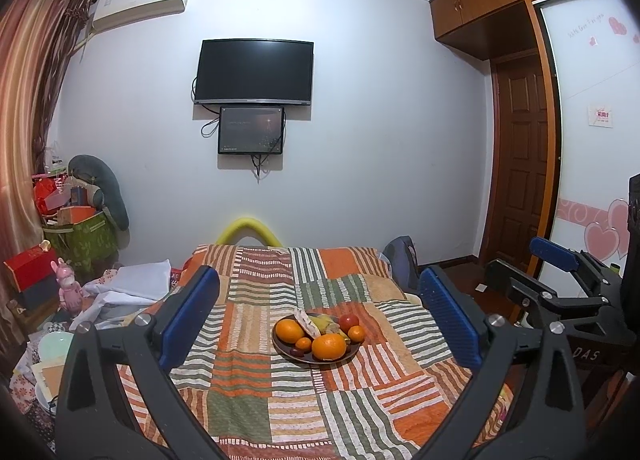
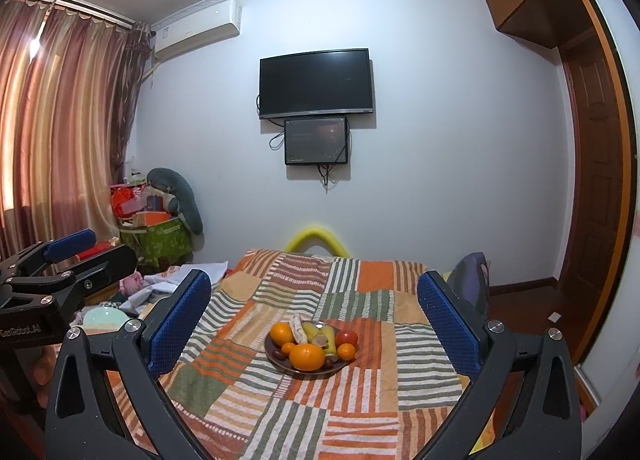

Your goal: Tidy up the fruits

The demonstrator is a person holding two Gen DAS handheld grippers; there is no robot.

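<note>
Facing fruit plate (image 2: 280, 364), "GenRobot.AI" left gripper (image 2: 92, 250)

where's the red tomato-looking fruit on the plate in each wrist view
Left wrist view: the red fruit sits at the plate's far right edge, just right of picture centre, behind a small orange.
Right wrist view: the red fruit is again at the plate's right side, slightly right of centre.
Shared landmark: the big front orange.
</note>
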